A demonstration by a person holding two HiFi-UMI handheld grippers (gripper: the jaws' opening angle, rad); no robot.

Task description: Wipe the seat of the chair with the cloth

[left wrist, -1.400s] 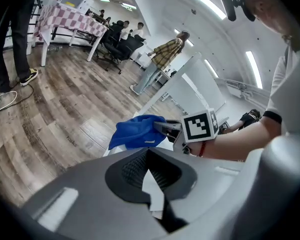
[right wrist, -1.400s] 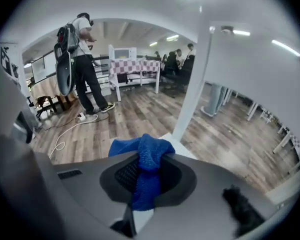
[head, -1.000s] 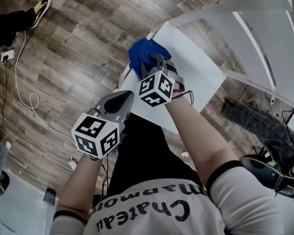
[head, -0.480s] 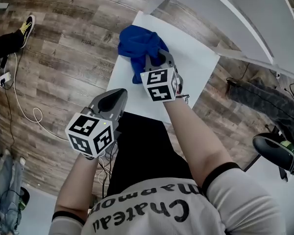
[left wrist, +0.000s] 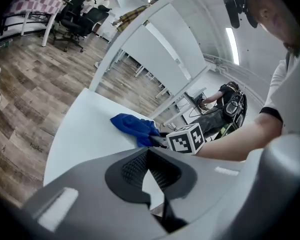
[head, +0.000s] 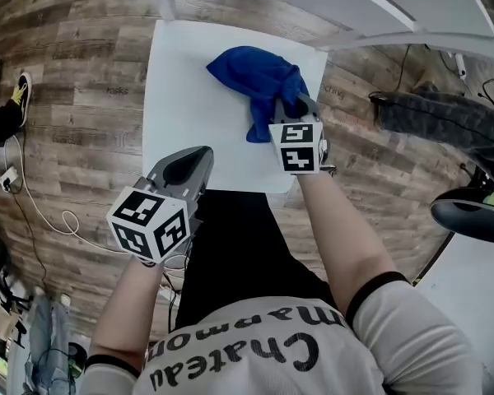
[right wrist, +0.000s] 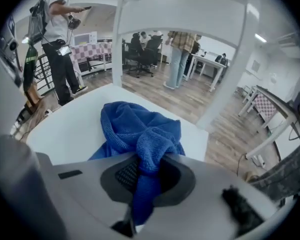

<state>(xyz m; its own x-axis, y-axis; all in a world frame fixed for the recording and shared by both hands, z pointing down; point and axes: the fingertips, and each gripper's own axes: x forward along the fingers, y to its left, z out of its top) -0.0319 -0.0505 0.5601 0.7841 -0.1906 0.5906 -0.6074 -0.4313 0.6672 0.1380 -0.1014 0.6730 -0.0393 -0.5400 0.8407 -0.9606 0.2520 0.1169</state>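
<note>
Two-handed job, wipe of the chair seat under way.
Our left gripper hovers at the seat's near edge, jaws together on nothing. The blue cloth lies bunched on the seat's far right part, one end clenched in our right gripper. We judge the wipe mid-course; next, drag the cloth leftward over the bare seat, pressed flat.
</note>
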